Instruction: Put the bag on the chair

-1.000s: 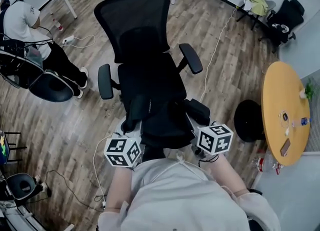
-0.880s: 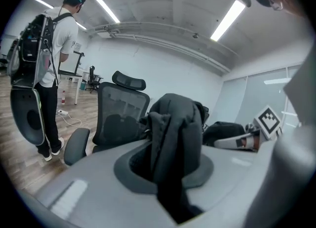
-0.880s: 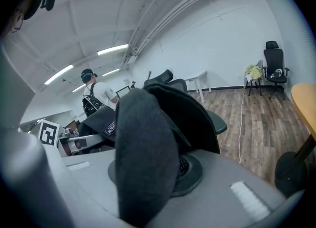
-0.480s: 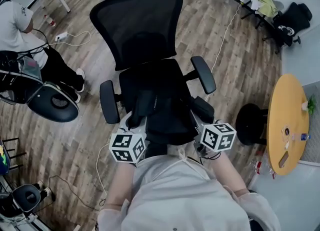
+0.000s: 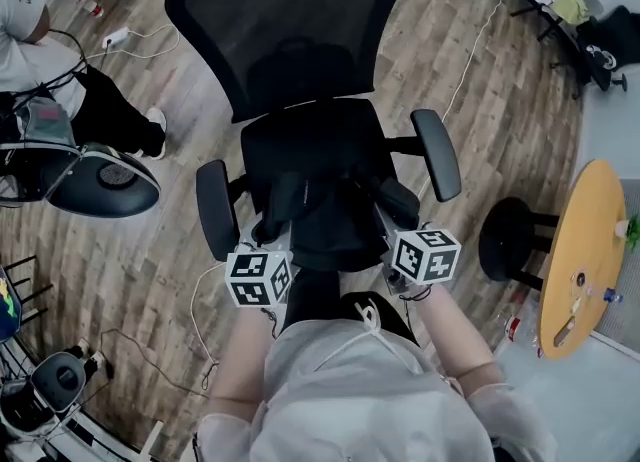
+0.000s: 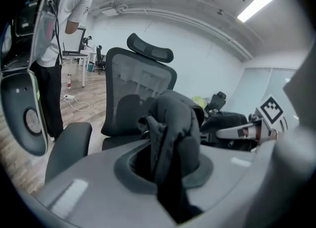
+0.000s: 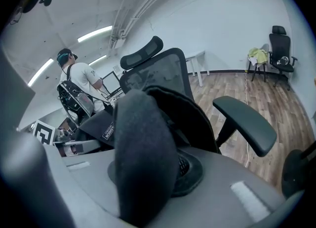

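Note:
The black bag hangs between my two grippers over the front edge of the black office chair's seat. My left gripper is shut on a dark fabric strap of the bag, which fills the gap between its jaws. My right gripper is shut on a wide black strap at the bag's other side. The mesh backrest rises beyond the seat, with an armrest on each side. Whether the bag rests on the seat I cannot tell.
A person sits at the far left beside another chair. White cables run over the wooden floor. A black stool and a round yellow table stand to the right.
The view has drawn closer over the chair, whose seat now lies right ahead of the bag. Both grippers keep their hold on the straps.

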`<action>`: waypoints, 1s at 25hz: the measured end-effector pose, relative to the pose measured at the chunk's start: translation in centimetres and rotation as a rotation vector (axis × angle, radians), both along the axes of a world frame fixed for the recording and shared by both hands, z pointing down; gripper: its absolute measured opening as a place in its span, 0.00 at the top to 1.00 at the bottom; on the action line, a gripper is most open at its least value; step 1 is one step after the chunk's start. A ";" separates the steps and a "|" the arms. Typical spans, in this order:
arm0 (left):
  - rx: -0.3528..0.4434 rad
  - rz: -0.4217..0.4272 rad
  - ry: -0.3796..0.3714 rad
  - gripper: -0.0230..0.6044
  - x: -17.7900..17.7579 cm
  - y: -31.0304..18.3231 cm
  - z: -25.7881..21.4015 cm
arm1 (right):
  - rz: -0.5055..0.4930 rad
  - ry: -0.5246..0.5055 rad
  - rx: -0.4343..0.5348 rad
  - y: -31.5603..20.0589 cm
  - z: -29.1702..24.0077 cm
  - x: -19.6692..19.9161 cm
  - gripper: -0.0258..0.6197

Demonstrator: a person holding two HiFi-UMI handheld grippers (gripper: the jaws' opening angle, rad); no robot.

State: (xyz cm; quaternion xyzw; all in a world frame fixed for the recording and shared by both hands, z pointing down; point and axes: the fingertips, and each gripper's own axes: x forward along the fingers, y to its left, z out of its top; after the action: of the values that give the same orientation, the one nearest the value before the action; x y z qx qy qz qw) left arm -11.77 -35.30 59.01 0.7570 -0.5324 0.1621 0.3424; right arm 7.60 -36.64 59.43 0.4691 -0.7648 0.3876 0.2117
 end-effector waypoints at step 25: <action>-0.127 -0.079 -0.056 0.90 -3.4 -11.8 16.9 | -0.112 0.043 0.055 -14.1 15.7 -4.0 0.91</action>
State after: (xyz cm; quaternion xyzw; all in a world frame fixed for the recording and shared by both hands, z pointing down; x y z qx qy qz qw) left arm -15.12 -47.06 75.87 0.7072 -0.5599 0.2031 0.3809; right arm 3.64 -50.75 75.10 0.4396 -0.7954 0.3438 0.2364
